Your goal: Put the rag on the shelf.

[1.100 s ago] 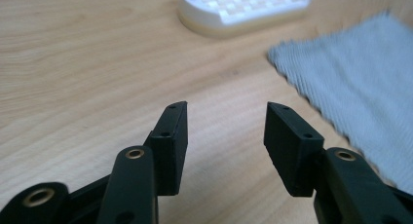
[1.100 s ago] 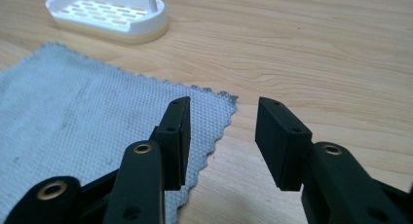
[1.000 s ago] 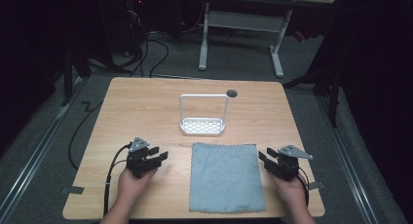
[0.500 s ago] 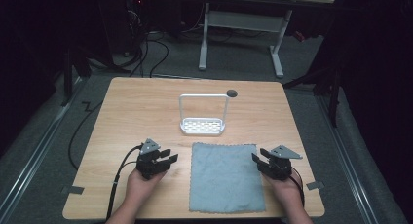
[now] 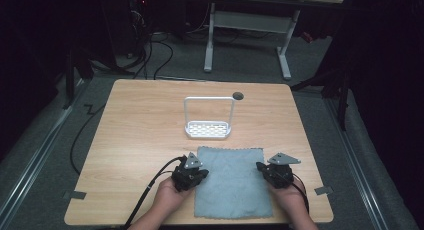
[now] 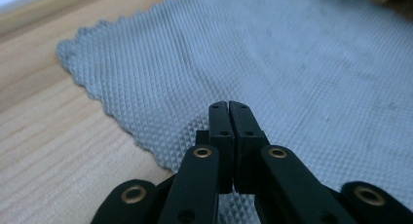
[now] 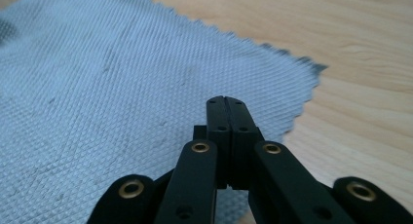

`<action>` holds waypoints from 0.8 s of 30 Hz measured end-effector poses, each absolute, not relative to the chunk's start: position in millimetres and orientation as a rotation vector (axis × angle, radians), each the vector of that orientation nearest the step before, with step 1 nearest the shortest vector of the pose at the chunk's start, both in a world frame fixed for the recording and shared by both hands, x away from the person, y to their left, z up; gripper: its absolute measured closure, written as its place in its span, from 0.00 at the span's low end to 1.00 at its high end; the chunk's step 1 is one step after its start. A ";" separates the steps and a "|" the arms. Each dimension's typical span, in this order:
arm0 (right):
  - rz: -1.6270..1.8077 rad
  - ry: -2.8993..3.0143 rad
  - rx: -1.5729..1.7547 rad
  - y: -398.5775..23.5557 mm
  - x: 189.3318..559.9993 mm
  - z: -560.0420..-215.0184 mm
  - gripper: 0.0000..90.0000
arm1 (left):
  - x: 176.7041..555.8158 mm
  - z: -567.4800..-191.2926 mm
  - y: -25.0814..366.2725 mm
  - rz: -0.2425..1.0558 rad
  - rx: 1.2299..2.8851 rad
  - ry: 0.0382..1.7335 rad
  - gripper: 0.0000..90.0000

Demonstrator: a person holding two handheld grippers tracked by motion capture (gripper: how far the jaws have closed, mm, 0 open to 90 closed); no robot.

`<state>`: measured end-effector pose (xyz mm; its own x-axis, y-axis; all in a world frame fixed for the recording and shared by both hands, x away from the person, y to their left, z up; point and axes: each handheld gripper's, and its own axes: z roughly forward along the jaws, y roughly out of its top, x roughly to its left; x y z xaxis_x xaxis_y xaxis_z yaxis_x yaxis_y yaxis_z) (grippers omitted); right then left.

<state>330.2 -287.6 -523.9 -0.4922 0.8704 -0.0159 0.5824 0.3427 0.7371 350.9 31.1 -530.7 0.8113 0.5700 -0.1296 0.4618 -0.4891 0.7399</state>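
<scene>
Left gripper view: we are seeing the left gripper with jaws pressed together, empty, over the grey cloth's edge. Our right gripper is hovering likewise, jaws together. Cloth is lying flat at the table's near edge, before the white rack.

Light falls from overhead onto the tabletop, leaving the floor and room around it nearly black. No glare, only soft, short shadows. The high view is a little grainy. In both gripper views the cloth is evenly lit and sharp near the jaws, blurring toward the far edges.
</scene>
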 end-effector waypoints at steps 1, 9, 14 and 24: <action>0.942 2.225 1.271 -284.4 331.1 -526.0 1.00 | 351.0 -530.3 33.1 0.165 2.172 0.761 1.00; 0.963 2.289 1.196 -257.6 332.3 -527.7 1.00 | 348.6 -530.1 72.4 0.148 2.152 0.837 1.00; 1.000 2.372 1.062 -222.7 328.3 -528.9 1.00 | 335.4 -532.4 119.6 0.080 2.091 0.925 1.00; 1.007 2.391 0.995 -211.8 326.3 -527.5 0.92 | 332.5 -530.2 124.6 0.136 2.061 0.942 0.85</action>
